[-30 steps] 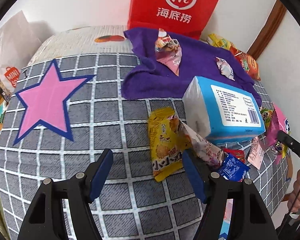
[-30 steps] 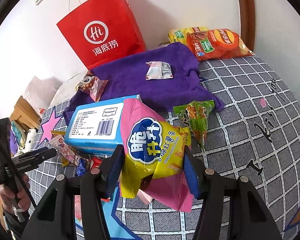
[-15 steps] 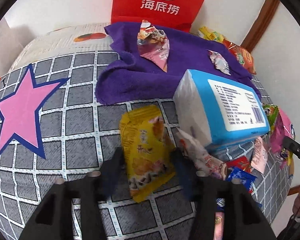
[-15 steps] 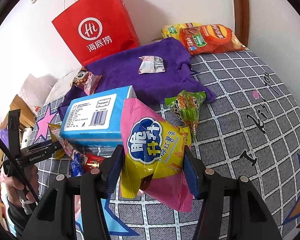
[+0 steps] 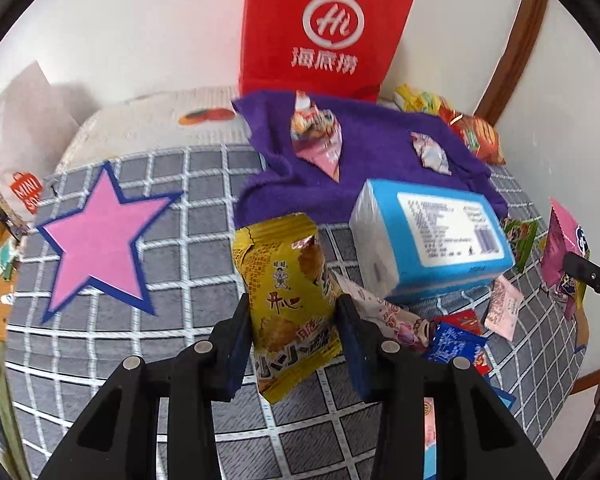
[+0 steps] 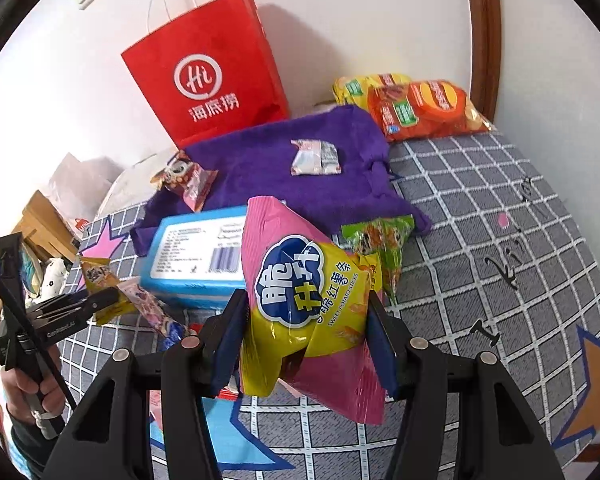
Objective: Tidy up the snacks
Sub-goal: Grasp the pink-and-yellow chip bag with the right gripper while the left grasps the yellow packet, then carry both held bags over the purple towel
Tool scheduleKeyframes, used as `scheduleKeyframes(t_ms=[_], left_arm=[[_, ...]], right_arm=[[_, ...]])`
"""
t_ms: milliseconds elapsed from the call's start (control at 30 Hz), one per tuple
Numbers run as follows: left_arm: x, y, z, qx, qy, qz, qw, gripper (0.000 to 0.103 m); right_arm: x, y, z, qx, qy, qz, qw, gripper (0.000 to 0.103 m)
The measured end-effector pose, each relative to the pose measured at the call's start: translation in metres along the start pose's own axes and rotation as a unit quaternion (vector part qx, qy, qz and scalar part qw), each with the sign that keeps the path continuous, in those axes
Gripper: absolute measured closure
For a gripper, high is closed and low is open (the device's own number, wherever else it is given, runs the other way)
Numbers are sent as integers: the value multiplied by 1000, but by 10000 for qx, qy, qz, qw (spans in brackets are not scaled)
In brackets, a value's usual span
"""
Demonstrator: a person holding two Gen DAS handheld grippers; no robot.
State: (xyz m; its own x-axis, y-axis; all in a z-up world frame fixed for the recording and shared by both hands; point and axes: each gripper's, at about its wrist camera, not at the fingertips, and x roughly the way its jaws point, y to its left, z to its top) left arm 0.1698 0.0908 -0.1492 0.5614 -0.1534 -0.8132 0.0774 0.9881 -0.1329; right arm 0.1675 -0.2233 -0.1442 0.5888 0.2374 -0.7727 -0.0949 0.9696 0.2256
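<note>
My left gripper (image 5: 294, 322) is shut on a yellow snack packet (image 5: 288, 284) and holds it above the grey checked cover. My right gripper (image 6: 306, 330) is shut on a pink and yellow sweet potato sticks bag (image 6: 304, 300), held up off the surface. A purple towel (image 5: 376, 152) lies at the back with a pink triangular snack (image 5: 318, 140) and a small silver packet (image 5: 430, 152) on it. The towel also shows in the right wrist view (image 6: 268, 164). The left gripper shows in the right wrist view (image 6: 100, 304) at the far left.
A blue tissue pack (image 5: 432, 236) lies in the middle, with small packets (image 5: 456, 340) around its near edge. A red paper bag (image 6: 204, 72) stands against the wall. Orange and yellow chip bags (image 6: 416, 108) lie at the back right. A green snack (image 6: 384, 240) lies beside the towel.
My left gripper moved forward over the yellow packet, closed on it and lifted it. The right gripper kept hold of its bag and barely moved.
</note>
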Motion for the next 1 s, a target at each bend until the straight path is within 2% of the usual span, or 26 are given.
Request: scheduleKeyframes(t_ms=[233,400,767,1000], left_arm=[[-31,4,20,-21,-321,-25,9995,64],[-38,7,38,-48,-451,-120,9989,64],[-23,0,93,171,-588,-28,9981,64],[-3,-7,131,249,-622,37,9977,64]], right_arm=[[-12,12,25,-139,-230,-22,9996,47],[-17,21,45,-227,-372,-5,9991,47],[5,24,96,-380,-464,6,9982,47],[37,26,139,-448,-445,96,9980,47]])
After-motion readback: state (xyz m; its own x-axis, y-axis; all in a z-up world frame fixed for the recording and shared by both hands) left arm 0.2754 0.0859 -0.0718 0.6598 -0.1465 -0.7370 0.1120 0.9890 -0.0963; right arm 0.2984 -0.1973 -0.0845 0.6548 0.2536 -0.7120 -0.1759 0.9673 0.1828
